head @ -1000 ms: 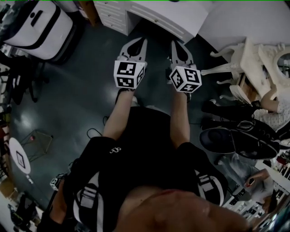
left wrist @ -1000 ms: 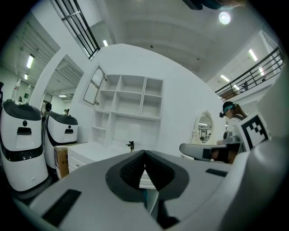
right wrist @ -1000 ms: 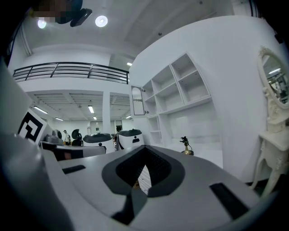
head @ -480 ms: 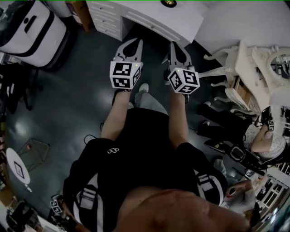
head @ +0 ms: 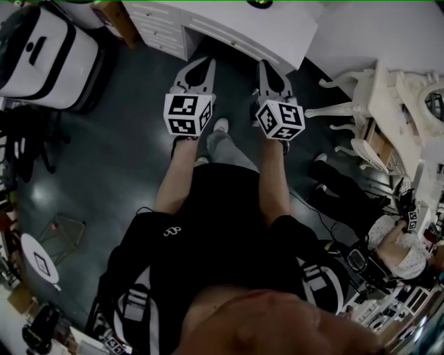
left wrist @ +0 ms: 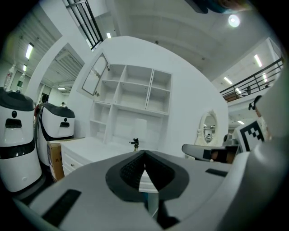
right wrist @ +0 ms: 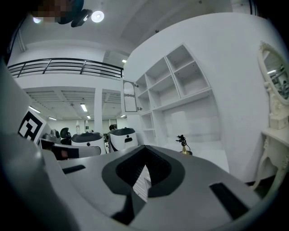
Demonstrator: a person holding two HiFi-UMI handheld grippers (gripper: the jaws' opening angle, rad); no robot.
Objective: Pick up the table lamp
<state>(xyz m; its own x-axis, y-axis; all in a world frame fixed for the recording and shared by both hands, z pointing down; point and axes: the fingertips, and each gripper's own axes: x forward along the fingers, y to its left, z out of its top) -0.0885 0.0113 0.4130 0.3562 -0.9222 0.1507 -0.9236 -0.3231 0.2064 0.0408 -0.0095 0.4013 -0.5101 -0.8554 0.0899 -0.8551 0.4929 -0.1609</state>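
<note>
The table lamp (left wrist: 135, 144) is small and dark with a brass base. It stands on the white desk (head: 277, 28) in front of the shelf unit, and shows again in the right gripper view (right wrist: 182, 144). In the head view only its base (head: 258, 3) peeks in at the top edge. My left gripper (head: 206, 61) and right gripper (head: 266, 64) are held side by side over the dark floor, pointing at the desk and well short of the lamp. The left gripper (left wrist: 145, 152) is shut with its tips meeting and nothing held; so is the right gripper (right wrist: 145, 147).
A drawer block (head: 163, 31) sits under the desk's left end, with a cardboard box (head: 121, 17) and a white machine (head: 41, 48) beside it. An ornate white chair and vanity (head: 388, 90) stand at right. A person (head: 399, 243) sits lower right, beyond cables.
Both grippers have moved forward together toward the desk as the person walks. The desk has come nearer and the lamp's base has come in at the top edge.
</note>
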